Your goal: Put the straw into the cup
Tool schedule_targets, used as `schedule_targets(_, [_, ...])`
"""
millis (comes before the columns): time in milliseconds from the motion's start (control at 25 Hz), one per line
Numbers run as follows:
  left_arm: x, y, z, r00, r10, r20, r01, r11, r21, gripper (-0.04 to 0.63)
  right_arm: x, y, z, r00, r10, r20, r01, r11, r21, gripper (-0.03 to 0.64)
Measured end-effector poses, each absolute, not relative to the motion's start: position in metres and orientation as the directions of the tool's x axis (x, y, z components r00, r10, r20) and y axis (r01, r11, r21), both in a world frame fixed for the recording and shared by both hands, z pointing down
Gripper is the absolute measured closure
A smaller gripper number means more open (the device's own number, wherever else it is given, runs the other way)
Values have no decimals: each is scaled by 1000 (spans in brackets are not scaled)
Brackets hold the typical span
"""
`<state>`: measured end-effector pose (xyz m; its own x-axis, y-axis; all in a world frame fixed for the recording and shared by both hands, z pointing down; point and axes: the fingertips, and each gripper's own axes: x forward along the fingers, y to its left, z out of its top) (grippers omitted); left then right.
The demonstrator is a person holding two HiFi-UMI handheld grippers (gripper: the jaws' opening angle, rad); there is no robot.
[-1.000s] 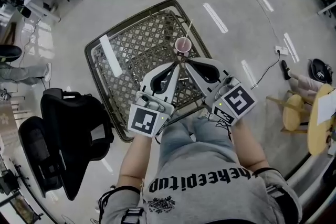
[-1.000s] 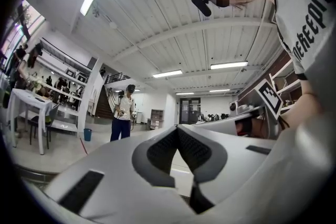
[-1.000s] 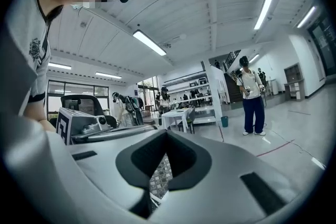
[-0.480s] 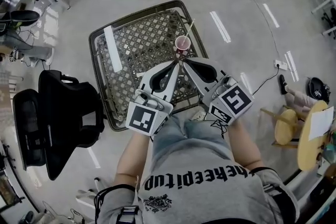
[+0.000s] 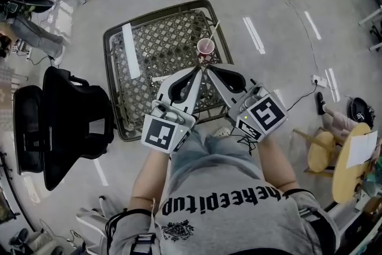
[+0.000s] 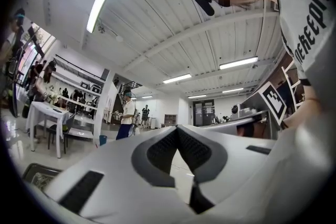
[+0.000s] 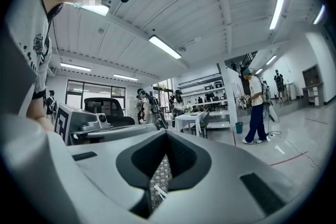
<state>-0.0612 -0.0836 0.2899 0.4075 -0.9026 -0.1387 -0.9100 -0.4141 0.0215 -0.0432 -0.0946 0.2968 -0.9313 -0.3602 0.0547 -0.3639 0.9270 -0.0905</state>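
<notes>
1. Just ahead of both tong tips stands the cup (image 5: 206,46), on the lattice table (image 5: 161,45). A straw (image 5: 213,29) already leans out of its mouth, tilted up and away to the right of my tips.
2. The left tongs (image 5: 197,70) are pressed together at the tip with nothing pinched; the left gripper view shows only room background through the gap behind the tip (image 6: 177,128).
3. The right tongs (image 5: 209,70) are likewise pressed together and empty (image 7: 167,134). The two tips sit close beside each other, near the cup but apart from it.
4. A pale stick (image 5: 162,77) lies flat on the lattice just left of the left tongs; I cannot tell whether it is a second straw or a wrapper. A flat white strip (image 5: 130,51) lies well off to the left.
5. Handling, as a judgement: the straw looks very light, thin and smooth, so it should slip or kink under a hard squeeze. I would pinch it gently at mid-length. The cup looks light and easy to tip; avoid nudging it.
6. Writing: no label is readable on the cup. My shirt (image 5: 221,206) carries print reading roughly "heeepitup". The marker cubes show square patterns only, no text.
</notes>
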Motion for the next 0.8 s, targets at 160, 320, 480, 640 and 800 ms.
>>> schedule_targets(160, [-53, -84, 289, 395, -908, -140, -916, -401, 14, 557, -37, -93, 297, -940, -337, 51, -340, 937, -80, 607])
schedule_targets(320, [-47, -85, 287, 387, -911, -142, -920, -392, 7, 557, -34, -94, 294, -946, -323, 39, -325, 943, -76, 607])
schedule_targets(480, [-47, -86, 284, 382, -913, -140, -922, -386, 2, 557, -35, -95, 289, -949, -313, 31, -315, 947, -71, 607])
schedule_targets(640, [-47, -88, 282, 380, -914, -144, -923, -384, 0, 557, -34, -98, 289, -950, -310, 27, -311, 948, -70, 607])
schedule_targets(800, [-43, -92, 284, 380, -914, -142, -923, -384, -1, 557, -30, -102, 289, -949, -316, 23, -316, 946, -71, 607])
